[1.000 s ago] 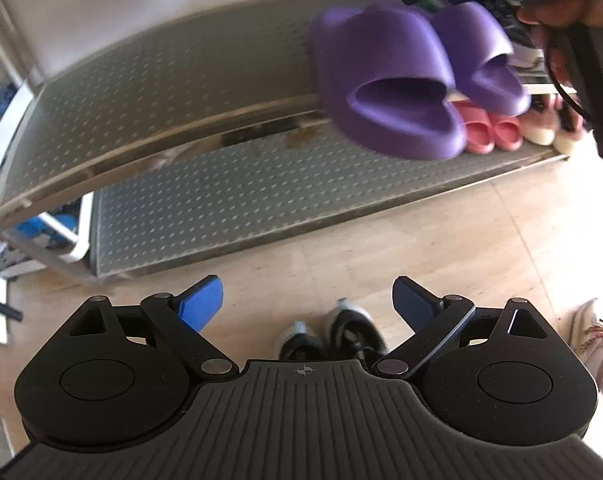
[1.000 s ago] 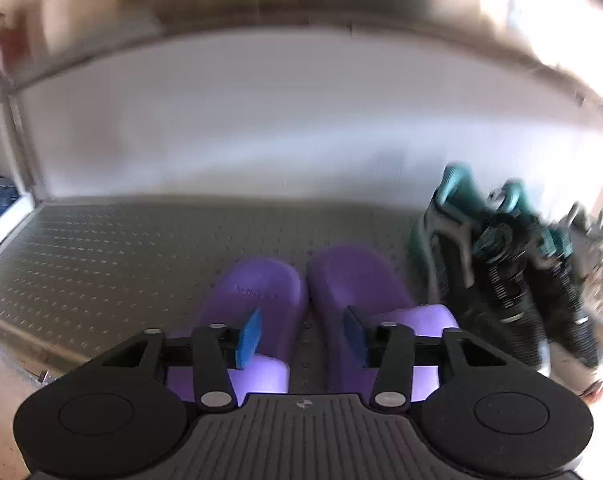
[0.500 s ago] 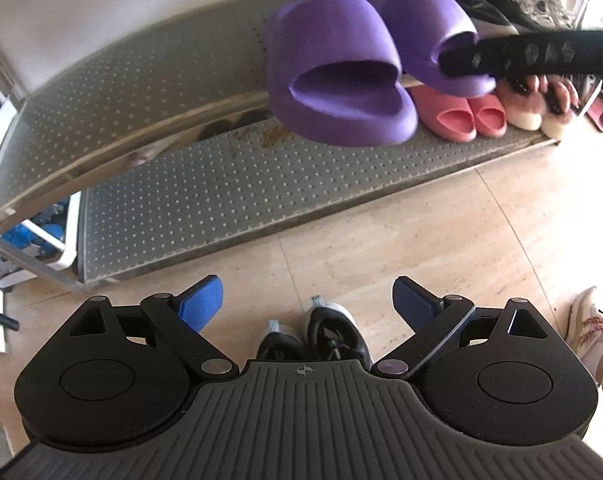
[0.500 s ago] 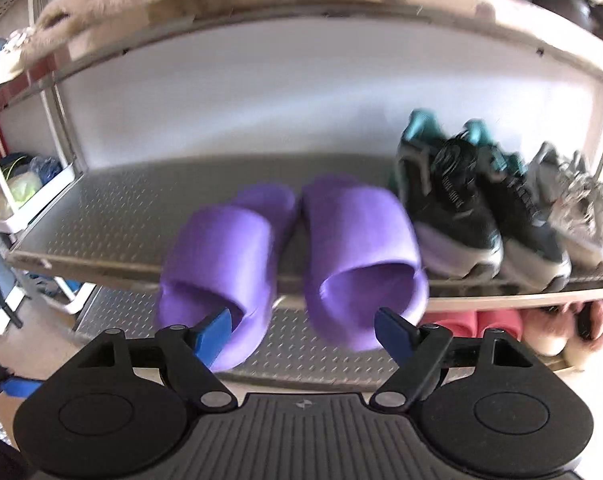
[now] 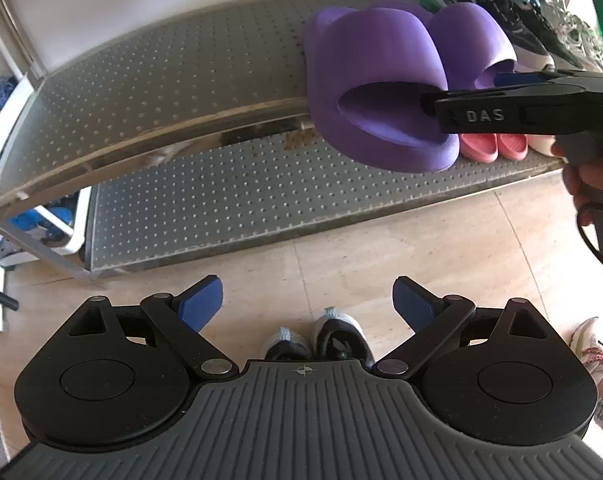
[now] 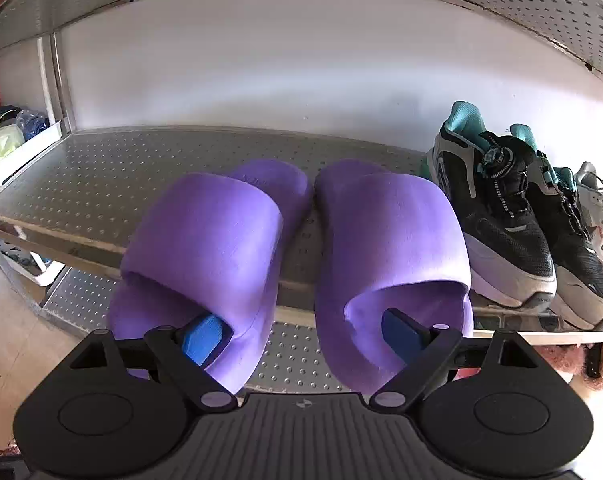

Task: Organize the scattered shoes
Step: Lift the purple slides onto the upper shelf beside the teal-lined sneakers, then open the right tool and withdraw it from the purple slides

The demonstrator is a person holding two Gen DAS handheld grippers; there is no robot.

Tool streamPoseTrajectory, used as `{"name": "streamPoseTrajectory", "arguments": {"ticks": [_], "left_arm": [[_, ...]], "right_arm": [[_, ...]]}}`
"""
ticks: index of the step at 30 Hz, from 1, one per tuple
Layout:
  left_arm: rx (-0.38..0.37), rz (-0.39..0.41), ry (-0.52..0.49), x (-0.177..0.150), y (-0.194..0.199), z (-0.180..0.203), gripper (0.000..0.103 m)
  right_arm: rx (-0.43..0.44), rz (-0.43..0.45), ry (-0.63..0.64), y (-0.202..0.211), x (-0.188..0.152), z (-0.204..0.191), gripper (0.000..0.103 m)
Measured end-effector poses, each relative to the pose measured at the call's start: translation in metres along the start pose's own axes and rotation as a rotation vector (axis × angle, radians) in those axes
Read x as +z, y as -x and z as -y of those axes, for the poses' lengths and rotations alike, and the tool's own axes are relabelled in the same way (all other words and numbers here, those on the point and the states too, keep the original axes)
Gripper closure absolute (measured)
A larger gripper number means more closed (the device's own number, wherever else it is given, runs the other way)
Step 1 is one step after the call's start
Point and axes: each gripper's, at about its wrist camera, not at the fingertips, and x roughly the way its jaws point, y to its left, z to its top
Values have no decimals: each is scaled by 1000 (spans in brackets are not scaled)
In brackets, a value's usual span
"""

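Two purple slippers (image 6: 205,236) (image 6: 389,232) lie side by side on the metal middle shelf (image 6: 101,184), heel ends hanging over its front edge. My right gripper (image 6: 301,334) sits just behind them, its jaws opening. One blue pad sits in each slipper's mouth, and neither presses on the inner walls between them. In the left wrist view the slippers (image 5: 373,64) show with a right finger (image 5: 481,114) reaching in from the right. My left gripper (image 5: 307,304) hangs open above the floor over a pair of dark sneakers (image 5: 337,336), touching nothing.
Black and teal sneakers (image 6: 501,224) and grey ones stand right of the slippers. Pink slippers (image 5: 493,146) sit on the lower shelf (image 5: 221,200). A white sneaker (image 5: 585,344) lies on the floor at right. A hand (image 5: 589,176) holds the right gripper. A white basket (image 6: 21,144) stands far left.
The right gripper's jaws have spread from a narrow pinch on the slippers' inner sides to wide apart, and it has sunk lower. The slippers now rest on the shelf. The left gripper barely moved.
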Motion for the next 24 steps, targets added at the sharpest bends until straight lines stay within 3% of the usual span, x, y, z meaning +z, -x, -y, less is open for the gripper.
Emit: {"name": "streamPoseTrajectory", "arguments": {"ticks": [11, 12, 14, 24], "left_arm": [[-9, -13, -10, -1, -2, 6, 8], [-11, -16, -7, -1, -2, 6, 8], [-17, -21, -3, -2, -3, 6, 8], [-15, -39, 3, -2, -6, 8, 8]], "right_arm": [[-20, 8, -105, -20, 10, 1, 19], [-17, 27, -112, -19, 8, 3, 24], [-17, 44, -110, -17, 8, 2, 56], [-84, 59, 2, -34, 33, -25, 69]]}}
